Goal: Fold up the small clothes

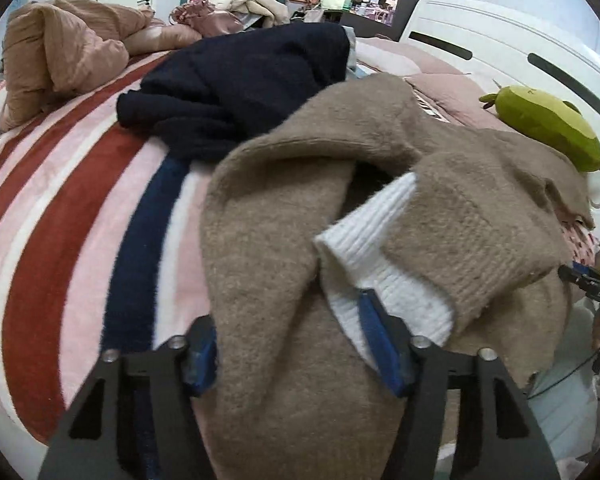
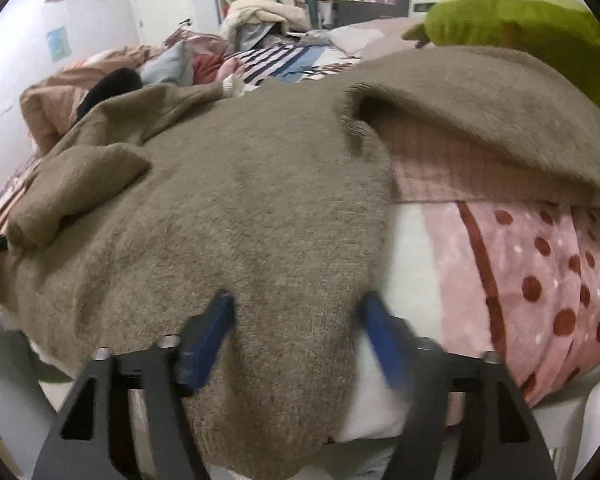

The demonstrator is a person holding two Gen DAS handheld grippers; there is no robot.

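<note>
Here, both claws spread apart over the brown sweater (image 1: 284,208) at the bed's near edge: left gripper (image 1: 296,340), right gripper (image 2: 296,336); sweater hem cut off below.

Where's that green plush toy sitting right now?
The green plush toy lies at the right edge of the bed by the white headboard, just beyond the brown sweater; in the right wrist view it fills the top right corner.

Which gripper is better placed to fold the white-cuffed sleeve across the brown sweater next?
Probably the left gripper: its open fingers sit right at the white cuff. The right gripper straddles the brown sweater at its hem.
</note>
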